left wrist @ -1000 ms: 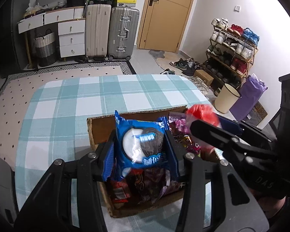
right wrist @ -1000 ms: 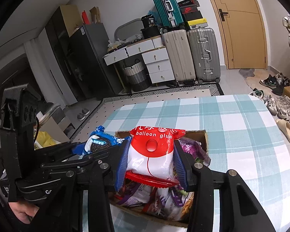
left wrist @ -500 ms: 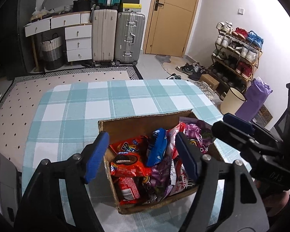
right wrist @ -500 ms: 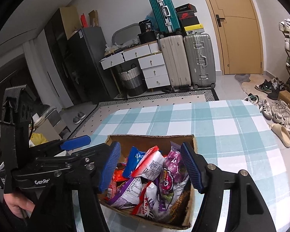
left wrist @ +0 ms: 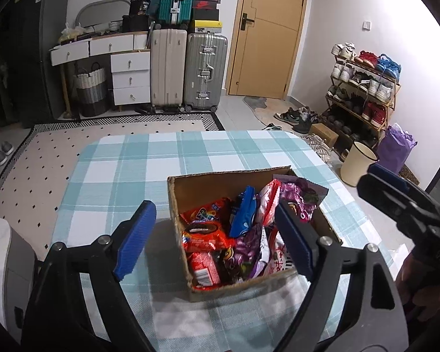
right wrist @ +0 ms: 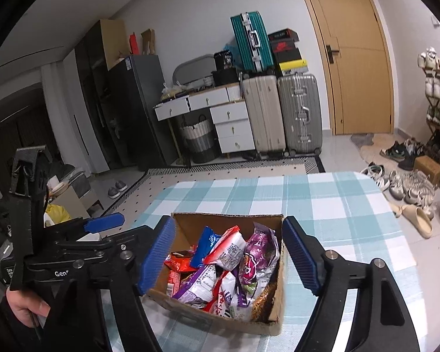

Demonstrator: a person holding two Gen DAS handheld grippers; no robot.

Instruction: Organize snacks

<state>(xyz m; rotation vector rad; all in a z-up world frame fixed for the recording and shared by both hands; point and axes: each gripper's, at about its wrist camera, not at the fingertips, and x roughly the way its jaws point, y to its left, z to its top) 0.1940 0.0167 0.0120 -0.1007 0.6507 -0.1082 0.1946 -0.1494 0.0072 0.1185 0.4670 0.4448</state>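
A cardboard box (left wrist: 199, 189) (right wrist: 220, 321) full of snack packets stands on the checked tablecloth. A blue cookie packet (left wrist: 243, 214) (right wrist: 205, 243) and a red-and-white packet (left wrist: 268, 202) (right wrist: 227, 248) lie on top among several red and purple packets. My left gripper (left wrist: 212, 237) hovers in front of the box, jaws opening, nothing held between them. My right gripper (right wrist: 227, 256) hangs over the box's near side, jaws opening too, with no packet pressed by its blue pads. The other gripper shows at the edge of each view.
The teal checked table (left wrist: 126, 164) (right wrist: 322, 199) stretches beyond the box. Suitcases (left wrist: 190, 67), a white drawer unit (left wrist: 129, 76), a door (left wrist: 267, 29), a shoe rack (left wrist: 363, 88) and a bin (left wrist: 358, 167) stand further off. A person's hand (right wrist: 26, 308) grips the left tool.
The left gripper let go of the blue cookie packet and the right let go of the red-and-white packet; both packets now lie in the box. Both grippers opened and drew back from the box.
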